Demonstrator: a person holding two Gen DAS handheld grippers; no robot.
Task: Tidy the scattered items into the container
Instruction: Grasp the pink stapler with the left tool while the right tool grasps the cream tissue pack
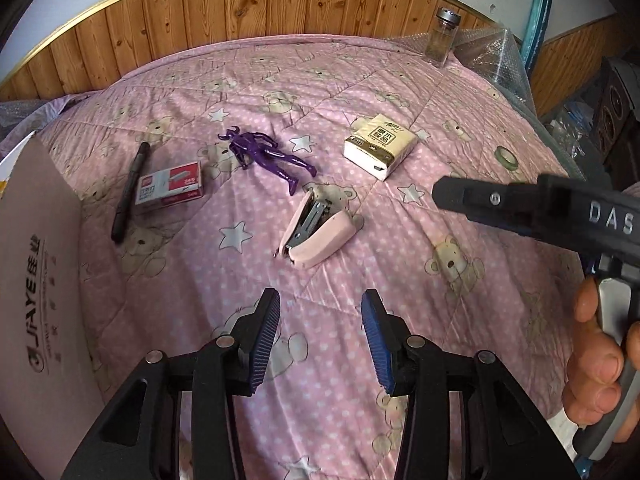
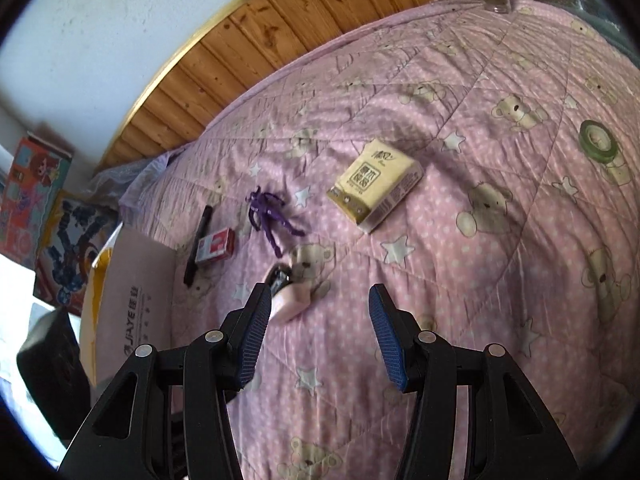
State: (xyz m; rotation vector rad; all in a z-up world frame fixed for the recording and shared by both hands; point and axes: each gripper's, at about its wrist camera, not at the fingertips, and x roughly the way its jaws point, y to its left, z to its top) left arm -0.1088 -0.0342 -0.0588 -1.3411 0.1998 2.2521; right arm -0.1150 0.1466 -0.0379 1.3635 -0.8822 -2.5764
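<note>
Both grippers, left (image 1: 320, 336) and right (image 2: 316, 332), hover with fingers wide apart and empty; the stapler (image 1: 316, 232) at twelve o'clock should be gripped across its narrow sides.

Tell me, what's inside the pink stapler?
The pink stapler lies open on the blanket, showing its grey metal staple track. Whether staples are inside cannot be seen.

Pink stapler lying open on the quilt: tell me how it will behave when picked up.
The pink stapler lies hinged open, so its halves will probably swing or snap together when squeezed. Its smooth rounded shell may slip between the fingers. It looks rigid and likely heavy for its size.
</note>
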